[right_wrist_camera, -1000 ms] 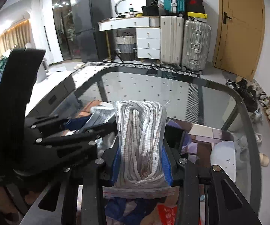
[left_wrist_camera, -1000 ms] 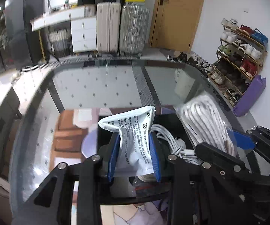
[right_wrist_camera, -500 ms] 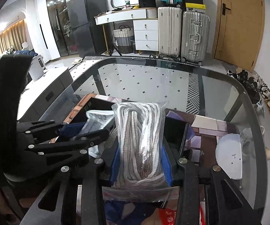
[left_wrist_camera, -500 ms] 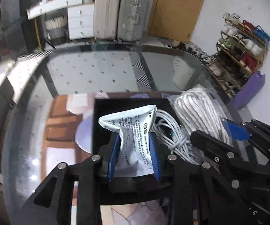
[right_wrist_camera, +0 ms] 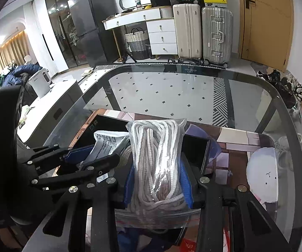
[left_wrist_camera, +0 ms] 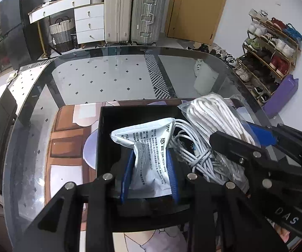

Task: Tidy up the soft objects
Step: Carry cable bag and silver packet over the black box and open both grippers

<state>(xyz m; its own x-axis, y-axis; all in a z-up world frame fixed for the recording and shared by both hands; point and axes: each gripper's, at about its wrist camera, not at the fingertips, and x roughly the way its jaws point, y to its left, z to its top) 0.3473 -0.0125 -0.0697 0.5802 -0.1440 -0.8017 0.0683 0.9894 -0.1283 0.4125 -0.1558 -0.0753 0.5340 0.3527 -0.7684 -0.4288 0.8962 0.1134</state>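
My left gripper [left_wrist_camera: 150, 174] is shut on a white printed packet [left_wrist_camera: 149, 147] and holds it over the open black box [left_wrist_camera: 130, 113]. A coil of white cable [left_wrist_camera: 195, 153] lies inside the box. My right gripper [right_wrist_camera: 158, 180] is shut on a clear bag of white rope [right_wrist_camera: 158, 159] and holds it over the box's right side [right_wrist_camera: 203, 153]. The rope bag [left_wrist_camera: 216, 115] and the right gripper [left_wrist_camera: 256, 145] also show in the left wrist view. The left gripper [right_wrist_camera: 81, 157] and the packet [right_wrist_camera: 107, 145] show in the right wrist view.
The box sits on a printed mat [left_wrist_camera: 67, 147] on a glass table [left_wrist_camera: 113, 77] with a rounded rim. A shoe rack [left_wrist_camera: 270, 50] stands to the right. Suitcases [right_wrist_camera: 203, 31] and white drawers [right_wrist_camera: 161, 35] stand beyond the far edge.
Both grippers have moved forward and down over the black box with their loads. The box and the cable coil show fuller in the left wrist view.
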